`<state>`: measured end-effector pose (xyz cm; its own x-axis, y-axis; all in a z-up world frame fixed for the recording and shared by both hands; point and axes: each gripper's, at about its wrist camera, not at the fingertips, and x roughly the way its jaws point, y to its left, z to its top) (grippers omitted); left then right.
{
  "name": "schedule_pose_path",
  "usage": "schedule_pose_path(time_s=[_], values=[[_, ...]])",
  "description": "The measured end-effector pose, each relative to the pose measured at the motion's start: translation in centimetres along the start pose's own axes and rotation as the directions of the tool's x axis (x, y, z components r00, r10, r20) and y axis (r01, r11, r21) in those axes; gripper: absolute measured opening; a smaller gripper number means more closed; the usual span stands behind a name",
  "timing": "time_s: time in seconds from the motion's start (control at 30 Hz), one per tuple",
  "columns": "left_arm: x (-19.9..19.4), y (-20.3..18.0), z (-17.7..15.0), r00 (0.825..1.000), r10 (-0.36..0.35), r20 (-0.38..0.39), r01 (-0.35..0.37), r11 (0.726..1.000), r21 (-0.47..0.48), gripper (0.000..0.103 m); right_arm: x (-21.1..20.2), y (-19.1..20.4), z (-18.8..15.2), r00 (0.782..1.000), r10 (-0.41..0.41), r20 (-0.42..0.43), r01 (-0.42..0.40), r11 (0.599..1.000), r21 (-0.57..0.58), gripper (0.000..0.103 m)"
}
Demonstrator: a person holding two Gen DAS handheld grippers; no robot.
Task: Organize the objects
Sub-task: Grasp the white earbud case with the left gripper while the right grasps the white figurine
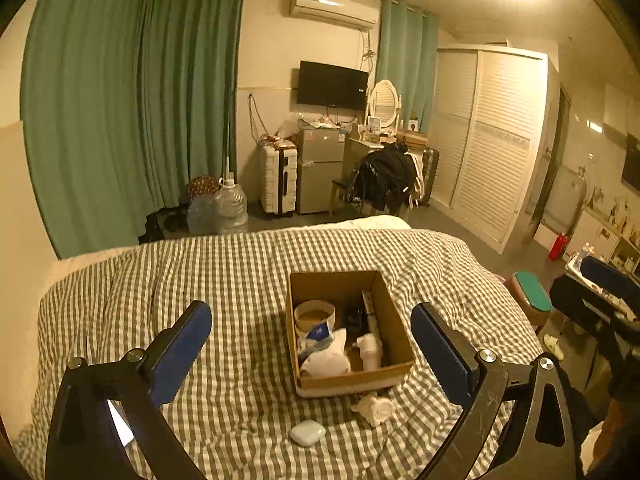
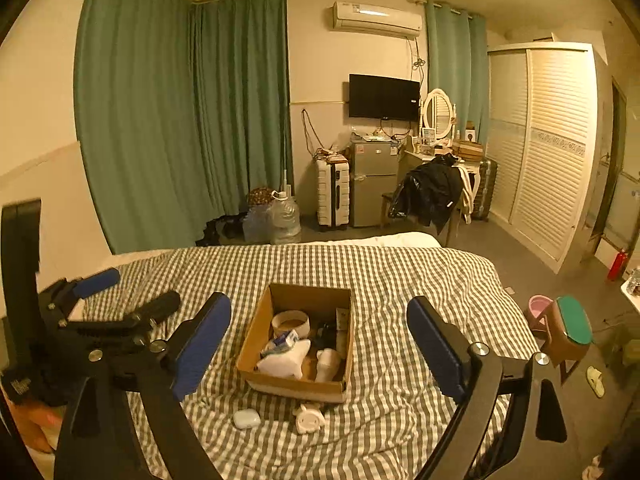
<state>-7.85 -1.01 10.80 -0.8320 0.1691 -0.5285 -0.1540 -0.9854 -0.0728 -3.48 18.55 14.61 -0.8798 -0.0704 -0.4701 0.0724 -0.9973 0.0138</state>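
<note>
box: cardboard, open top, mid-bed on the checked quilt, sitting slightly askew
in box: tape roll at the far left, white cloth and a blue-white packet near left, white bottle near right, dark items at the back that I can't identify
loose: white case and small white toy, both on the quilt just in front of the box's near wall, toy close to the wall, case nearer the camera and to its left
left gripper: fingers wide apart, nothing between them, hovering above the bed and aimed at the box
right gripper: fingers wide apart too, empty, hovering at about the same height; left gripper also shows at its left edge
step (my read): two loose items left to go in the box, neither grasped yet
how: take the case first, it's clear of the box; come down steeply, straddle its short width, close on the smooth shell near the middle so it doesn't squirt out
toy: lumpy and probably soft, grip its body, not a limb; watch the fingertip against the box wall
risk: quilt is soft and wrinkled, pressing down sinks the item and pinches fabric; keep the tips just off the cloth
drop: free spot looks like the near-right corner by the bottle, release low
</note>
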Motion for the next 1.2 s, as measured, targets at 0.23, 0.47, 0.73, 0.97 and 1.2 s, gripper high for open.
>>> schedule_pose_path(time_s=[0.23, 0.47, 0.73, 0.97, 1.2], values=[[2.6, 1.9, -5.2, 0.996, 0.046, -0.07, -0.05, 0.998, -0.045, 0.103, 1.5, 0.0, -5.3, 1.0, -0.01, 0.001, 0.01, 1.0, 0.026, 0.097], [7.3, 3.3, -10.3, 0.987, 0.042, -0.158, -0.055, 0.996, -0.077, 0.103, 6.9, -0.2, -11.5, 0.99, -0.029, -0.137, 0.034, 0.999, 0.034, 0.097], [13.2, 2.5, -15.0, 0.954, 0.087, -0.286, -0.093, 0.996, -0.009, 0.103, 13.6, -1.2, -16.7, 0.956, -0.043, -0.289, 0.054, 0.998, 0.028, 0.097], [18.0, 1.9, -18.4, 0.902, 0.091, -0.423, -0.085, 0.996, 0.035, 0.103, 18.6, -1.4, -19.7, 0.919, -0.018, -0.393, 0.028, 0.999, 0.018, 0.097], [21.1, 1.1, -20.5, 0.846, 0.054, -0.53, -0.026, 0.998, 0.06, 0.103, 22.7, -1.9, -21.1, 0.878, 0.038, -0.478, -0.009, 0.998, 0.063, 0.093]])
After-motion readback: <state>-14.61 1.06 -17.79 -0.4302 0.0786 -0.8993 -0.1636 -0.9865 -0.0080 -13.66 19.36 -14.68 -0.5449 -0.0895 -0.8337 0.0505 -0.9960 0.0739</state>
